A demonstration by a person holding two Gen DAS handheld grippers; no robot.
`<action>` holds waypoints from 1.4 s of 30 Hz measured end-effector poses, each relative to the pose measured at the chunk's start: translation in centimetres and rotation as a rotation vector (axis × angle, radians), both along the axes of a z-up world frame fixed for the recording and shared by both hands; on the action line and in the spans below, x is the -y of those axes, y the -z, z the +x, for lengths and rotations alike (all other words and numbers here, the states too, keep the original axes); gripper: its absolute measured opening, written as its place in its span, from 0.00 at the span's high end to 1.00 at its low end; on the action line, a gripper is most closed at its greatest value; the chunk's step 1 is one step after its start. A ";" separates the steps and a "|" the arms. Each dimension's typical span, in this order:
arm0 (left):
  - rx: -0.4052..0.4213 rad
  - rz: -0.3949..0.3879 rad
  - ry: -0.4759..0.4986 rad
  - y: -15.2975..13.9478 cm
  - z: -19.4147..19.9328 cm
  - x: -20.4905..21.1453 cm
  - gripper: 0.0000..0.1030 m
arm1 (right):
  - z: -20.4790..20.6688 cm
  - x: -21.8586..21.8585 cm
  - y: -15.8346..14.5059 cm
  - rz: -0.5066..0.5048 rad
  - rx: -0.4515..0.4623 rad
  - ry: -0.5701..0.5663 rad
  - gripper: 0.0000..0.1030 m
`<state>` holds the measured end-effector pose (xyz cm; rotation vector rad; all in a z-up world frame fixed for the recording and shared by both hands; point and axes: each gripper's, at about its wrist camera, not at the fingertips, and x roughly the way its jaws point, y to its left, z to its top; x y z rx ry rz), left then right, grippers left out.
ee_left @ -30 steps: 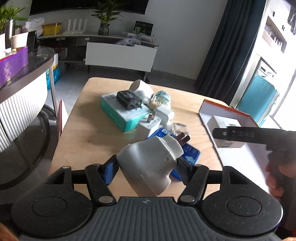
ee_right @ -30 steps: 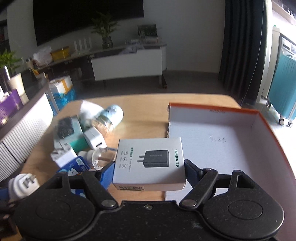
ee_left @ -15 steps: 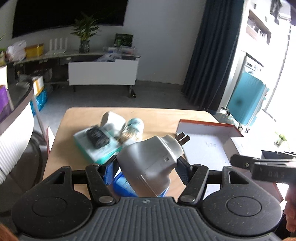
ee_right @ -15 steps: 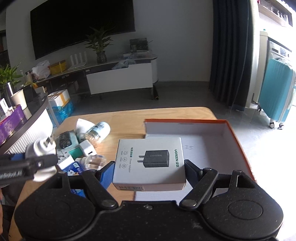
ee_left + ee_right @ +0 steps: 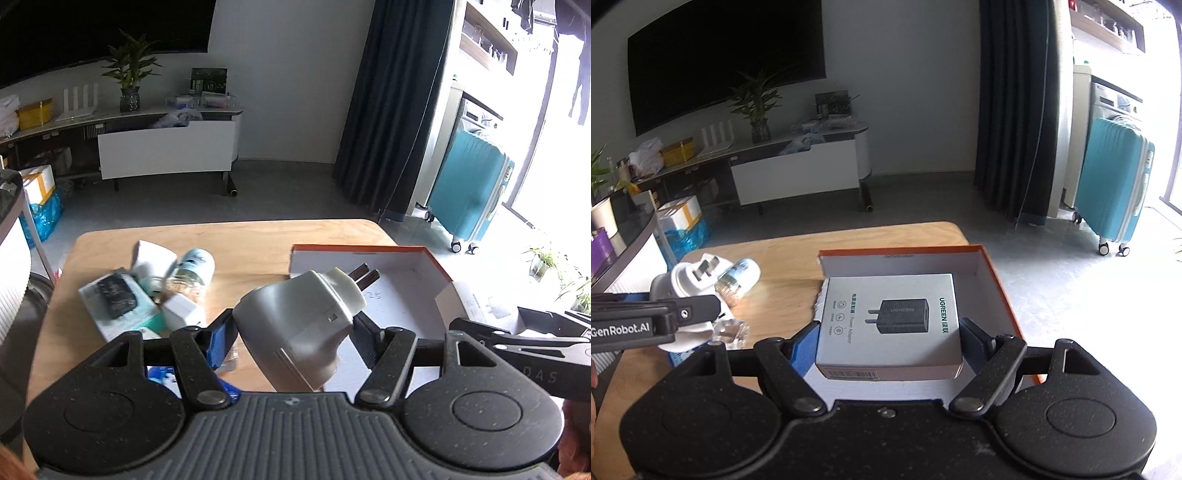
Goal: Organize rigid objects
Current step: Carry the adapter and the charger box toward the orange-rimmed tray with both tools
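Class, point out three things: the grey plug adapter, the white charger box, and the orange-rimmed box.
grey plug adapter (image 5: 295, 325), left wrist view, on its grey body.
white charger box (image 5: 890, 321), right wrist view, on its printed top.
orange-rimmed box (image 5: 901, 252), right wrist view, on its far rim.

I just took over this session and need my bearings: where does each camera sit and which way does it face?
Left wrist: on the left claw, looking forward over the grey plug adapter it grips toward the orange-rimmed box; right claw at right edge.
Right wrist: on the right claw, gripping the UGREEN charger box above the orange-rimmed box; left claw at left edge.
Shared: wooden table, teal suitcase.
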<state>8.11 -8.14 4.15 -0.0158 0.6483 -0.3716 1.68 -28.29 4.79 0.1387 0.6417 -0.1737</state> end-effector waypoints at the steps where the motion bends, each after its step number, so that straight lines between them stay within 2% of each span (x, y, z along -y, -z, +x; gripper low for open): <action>1: 0.000 0.001 0.000 0.0 0.1 0.2 0.35 | 0.0 0.2 0.0 0.002 0.002 0.002 0.10; 20: -0.016 0.012 0.026 0.3 0.9 2.8 0.35 | 0.9 4.0 0.0 -0.002 0.015 0.029 0.10; 42: -0.040 0.014 0.059 1.2 2.8 4.7 0.35 | 3.4 5.0 1.0 -0.028 -0.017 0.033 0.10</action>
